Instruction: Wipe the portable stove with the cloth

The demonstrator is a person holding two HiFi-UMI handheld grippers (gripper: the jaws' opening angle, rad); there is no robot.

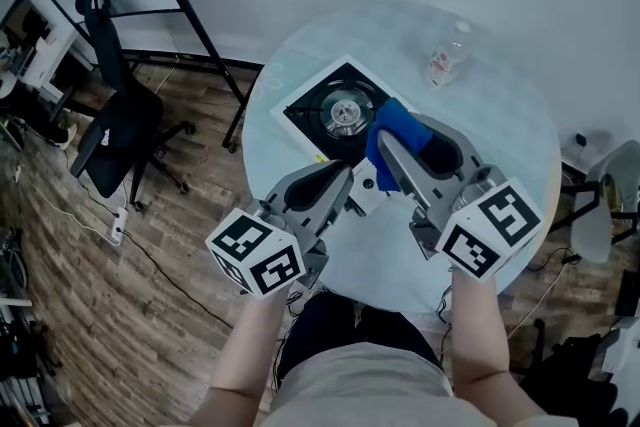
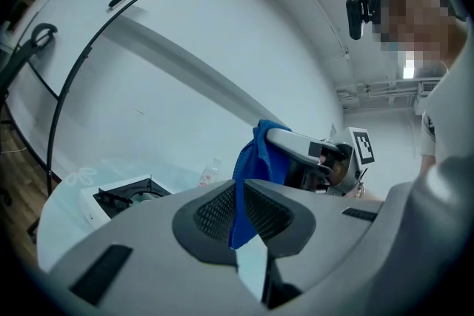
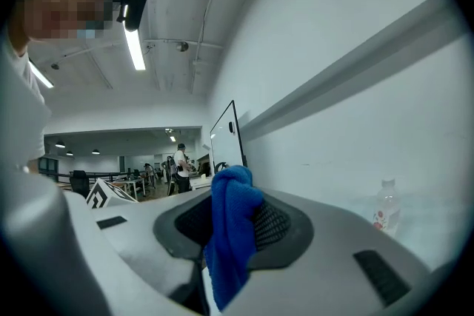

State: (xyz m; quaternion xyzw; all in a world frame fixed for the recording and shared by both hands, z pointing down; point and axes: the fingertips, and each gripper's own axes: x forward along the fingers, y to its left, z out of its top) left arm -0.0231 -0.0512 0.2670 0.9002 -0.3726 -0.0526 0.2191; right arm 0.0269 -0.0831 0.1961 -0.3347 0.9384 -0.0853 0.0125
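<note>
The portable stove point(image 1: 340, 110), white with a black top and round burner, sits on the far left part of the round glass table point(image 1: 500, 145); it also shows low on the left as the stove point(image 2: 122, 200). My right gripper point(image 1: 385, 137) hovers over the stove's near right corner, shut on a blue cloth point(image 1: 400, 127) that hangs bunched from its jaws as the cloth point(image 3: 229, 233). My left gripper point(image 1: 348, 180) is just in front of the stove, jaws almost together with nothing held; the cloth point(image 2: 255, 155) shows beyond its thin slit.
A small clear bottle point(image 1: 447, 60) with a red label stands behind the stove at the table's far side. A black office chair point(image 1: 120, 115) and a black stand leg point(image 1: 190, 5) are on the wooden floor to the left.
</note>
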